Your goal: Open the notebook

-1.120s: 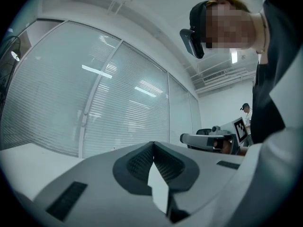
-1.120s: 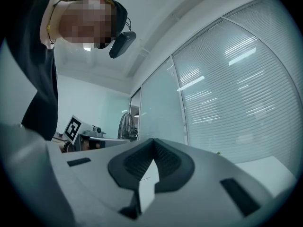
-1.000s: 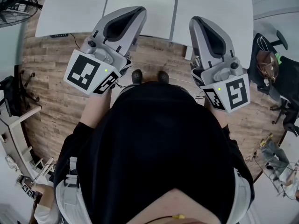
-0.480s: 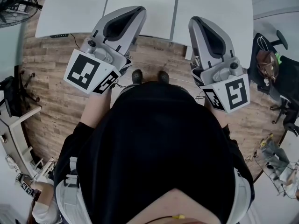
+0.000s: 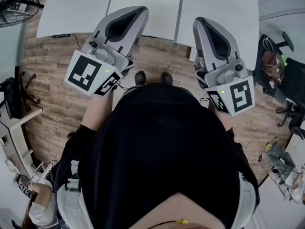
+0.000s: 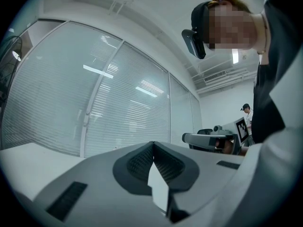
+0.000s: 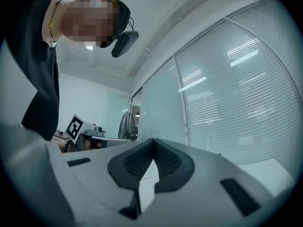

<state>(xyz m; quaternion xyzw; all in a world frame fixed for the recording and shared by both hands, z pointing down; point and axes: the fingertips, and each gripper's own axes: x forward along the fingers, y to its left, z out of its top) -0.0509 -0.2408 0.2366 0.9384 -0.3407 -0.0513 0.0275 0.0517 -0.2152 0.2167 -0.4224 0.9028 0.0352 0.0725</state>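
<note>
A white notebook (image 5: 162,11) with a grey edge along its right side lies closed on the white table (image 5: 71,8), near the table's front edge. In the head view my left gripper (image 5: 142,11) is held level above the notebook's left part, its jaws together with nothing in them. My right gripper (image 5: 197,22) hangs just to the right of the notebook, over the table edge, and is also shut and empty. In the left gripper view the left gripper (image 6: 153,144) has its ribbed pads meeting at the tip. The right gripper (image 7: 153,140) looks the same in its own view.
Wooden floor (image 5: 52,80) runs below the table edge, and my shoes (image 5: 152,78) stand on it. A fan (image 5: 16,1) stands at the far left and an office chair (image 5: 274,51) at the right. Glass walls with blinds (image 6: 94,103) fill both gripper views, and a distant person (image 6: 246,113) stands by the wall.
Both grippers and the notebook stay where they were. Only someone at the lower left edge of the head view has shifted.
</note>
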